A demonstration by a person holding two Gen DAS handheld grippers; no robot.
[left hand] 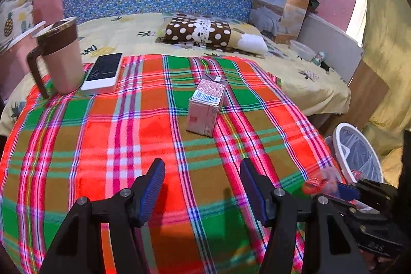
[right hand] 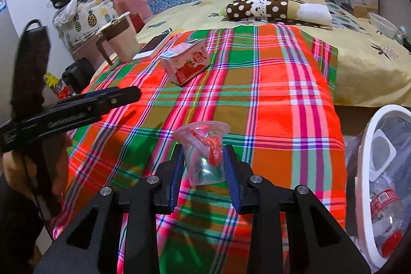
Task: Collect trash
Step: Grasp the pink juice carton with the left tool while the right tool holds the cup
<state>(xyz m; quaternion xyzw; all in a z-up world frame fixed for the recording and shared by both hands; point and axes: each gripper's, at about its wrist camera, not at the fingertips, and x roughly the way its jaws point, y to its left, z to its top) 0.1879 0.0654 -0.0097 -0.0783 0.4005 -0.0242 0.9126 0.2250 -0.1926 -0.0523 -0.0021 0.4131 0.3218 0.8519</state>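
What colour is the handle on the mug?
Dark brown; the mug handle shows best in the left wrist view.

Both wrist cams look forward and down, close over the plaid cloth (left hand: 123, 135) on the bed; both share the milk carton (left hand: 206, 107), mug (right hand: 120, 41) & bin (right hand: 364, 171).

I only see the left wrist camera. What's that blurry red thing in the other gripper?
Observer: A clear cup with a red wrapper inside, clamped in the right gripper.
Operator: Is anything in the bin yet?
Observer: Yes, the bin holds a plastic bottle.
Operator: What's on the carton's side?
Observer: The carton shows strawberries.
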